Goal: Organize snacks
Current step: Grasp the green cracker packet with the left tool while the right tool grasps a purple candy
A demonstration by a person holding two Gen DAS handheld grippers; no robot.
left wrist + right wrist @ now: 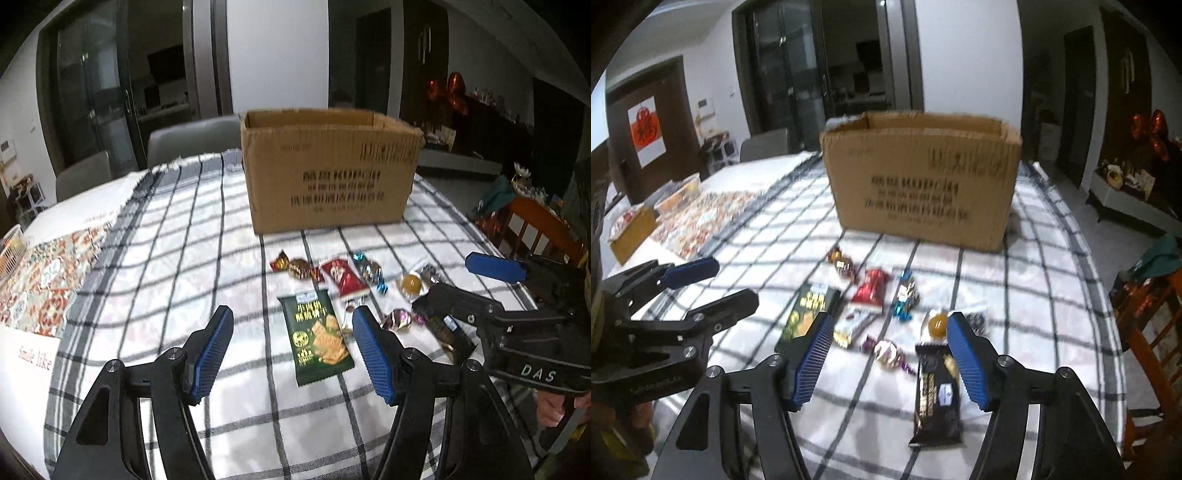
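The left gripper (293, 349) hangs open and empty above the green cracker packet (319, 339); the right gripper (890, 356), jaws parted, is over the dark bar (936, 398). Snacks lie mid-table before the cardboard box (923, 181). Blur hides spacing, so crowded sweets may get nudged or pinched.

Left hand-held gripper (291, 350) and right hand-held gripper (888, 356) side by side, jaws apart, both empty.
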